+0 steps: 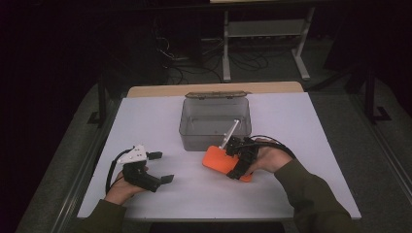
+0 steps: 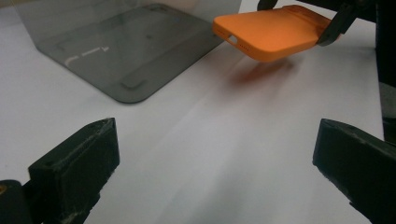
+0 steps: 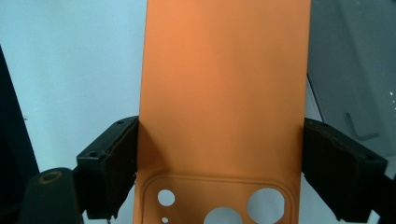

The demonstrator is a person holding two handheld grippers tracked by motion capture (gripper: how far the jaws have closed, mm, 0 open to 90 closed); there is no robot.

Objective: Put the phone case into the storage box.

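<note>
At the near edge of the white desk, in the high view, left gripper held low in a hand, jaws spread wide with nothing between them. Same wide, empty gap in the left gripper view, white desk surface showing between the two black jaws. Just beyond and to the right, right gripper with jaws closed on the long edges of an orange phone case, clamped at its camera end. Close up in the right gripper view, plain matte orange back of the case, round camera cutouts near the jaws, no logo or writing readable. From the left gripper view, case lifted off the desk and tilted, port cutouts along its end edge, orange-tinted shadow beneath. Farther back, just beside the case's free end, clear grey plastic box, lid open and standing at its far side.
</note>
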